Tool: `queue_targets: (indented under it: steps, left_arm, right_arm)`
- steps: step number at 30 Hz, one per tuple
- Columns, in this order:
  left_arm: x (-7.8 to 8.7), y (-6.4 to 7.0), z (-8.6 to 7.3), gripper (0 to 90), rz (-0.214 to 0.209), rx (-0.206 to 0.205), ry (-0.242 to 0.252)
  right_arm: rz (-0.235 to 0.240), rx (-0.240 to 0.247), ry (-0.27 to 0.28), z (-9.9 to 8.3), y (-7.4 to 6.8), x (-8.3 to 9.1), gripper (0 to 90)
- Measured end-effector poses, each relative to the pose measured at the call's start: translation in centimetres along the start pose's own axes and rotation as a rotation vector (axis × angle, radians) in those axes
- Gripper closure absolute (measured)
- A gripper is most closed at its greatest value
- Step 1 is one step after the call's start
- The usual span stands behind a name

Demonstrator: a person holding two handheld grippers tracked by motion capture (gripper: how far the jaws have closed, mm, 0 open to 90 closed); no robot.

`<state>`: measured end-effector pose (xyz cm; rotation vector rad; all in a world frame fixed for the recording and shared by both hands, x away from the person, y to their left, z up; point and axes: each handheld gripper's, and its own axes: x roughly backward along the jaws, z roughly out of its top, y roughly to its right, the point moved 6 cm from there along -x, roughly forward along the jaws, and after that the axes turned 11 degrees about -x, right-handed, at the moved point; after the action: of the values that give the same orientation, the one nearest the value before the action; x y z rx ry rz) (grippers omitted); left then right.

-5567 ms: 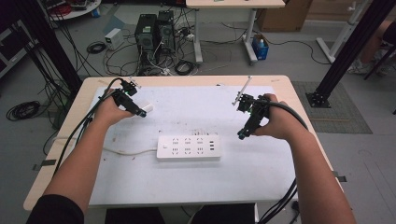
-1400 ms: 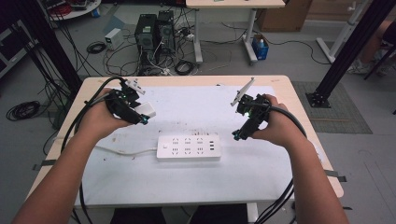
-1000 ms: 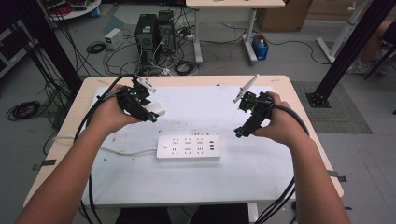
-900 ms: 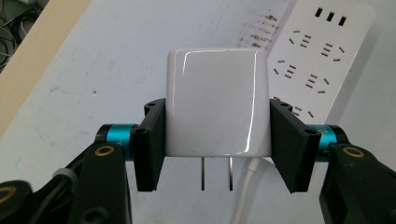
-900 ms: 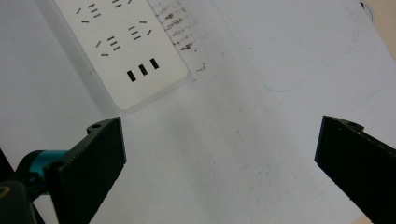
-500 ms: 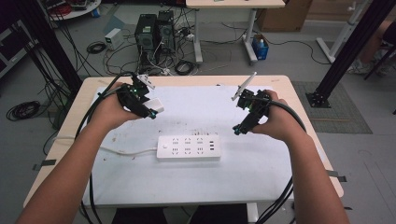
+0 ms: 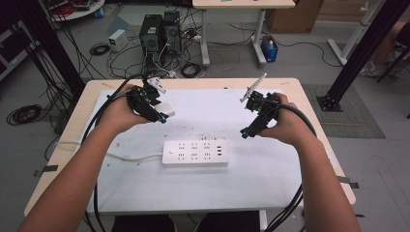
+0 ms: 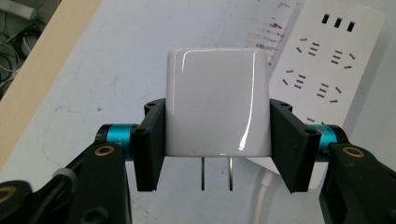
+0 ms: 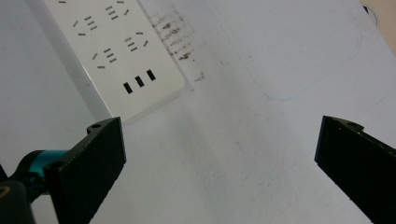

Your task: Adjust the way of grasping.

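Observation:
My left gripper (image 7: pixel 162 113) (image 8: pixel 217 140) is shut on a white plug adapter (image 8: pixel 218 108) (image 7: pixel 166 108); its two metal prongs point down toward the table. It hovers above the white mat, up and left of the white power strip (image 7: pixel 195 153) (image 8: pixel 329 60). The strip lies flat in the middle of the mat with several sockets and USB ports facing up. My right gripper (image 7: pixel 245 131) (image 9: pixel 219 163) is open, its jaws wide apart with nothing between them, hovering just right of the strip's USB end (image 9: pixel 119 51).
A white cord (image 7: pixel 128 157) runs left from the strip to the table's left edge. The white mat (image 7: pixel 203 193) covers most of the wooden table (image 7: pixel 77 125). Black cables trail from both grippers. Computers and cables lie on the floor beyond the table.
The left gripper now holds the adapter and has lifted it slightly toward the middle. The right gripper has drifted a little left and down, still open.

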<state>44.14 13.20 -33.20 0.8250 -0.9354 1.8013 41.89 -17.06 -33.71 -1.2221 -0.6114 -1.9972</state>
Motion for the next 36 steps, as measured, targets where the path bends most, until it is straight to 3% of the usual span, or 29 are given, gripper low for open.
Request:
queue_targets:
  steps: [8,10,14,16,24,26,29,34,36]
  left_arm:
    - [-1.2,1.4,0.8,42.5,-0.013,-0.058,0.020]
    - [-2.1,2.2,1.1,42.5,-0.024,-0.084,0.025]
    - [-3.0,2.8,1.1,42.5,-0.035,-0.087,0.043]
    - [-3.7,3.4,1.1,42.5,-0.027,-0.103,0.059]
    - [-3.9,4.7,1.8,42.5,-0.025,-0.181,0.118]
    - [-4.0,4.9,1.9,42.5,-0.041,-0.183,0.133]
    - [-4.1,5.1,1.9,42.5,-0.028,-0.188,0.141]
    - [-4.6,5.6,1.7,42.5,-0.019,-0.216,0.145]
    - [-4.7,5.9,1.8,42.5,-0.019,-0.208,0.163]
  right_arm:
    - [0.060,-0.076,0.049,0.5,-0.9,-0.8,1.3]
    - [0.092,-0.105,0.068,0.6,-1.1,-1.3,1.3]
    - [0.145,-0.152,0.085,0.9,-1.5,-2.0,1.3]
    - [0.194,-0.190,0.106,1.3,-2.0,-2.5,1.4]
    - [0.309,-0.306,0.166,2.6,-2.6,-4.1,1.8]
    - [0.319,-0.314,0.165,2.9,-2.9,-4.5,1.9]
    - [0.338,-0.326,0.166,3.4,-3.4,-5.1,3.2]
    - [0.421,-0.383,0.197,4.1,-3.8,-5.9,3.5]
    - [0.455,-0.401,0.204,4.4,-4.0,-6.2,3.5]
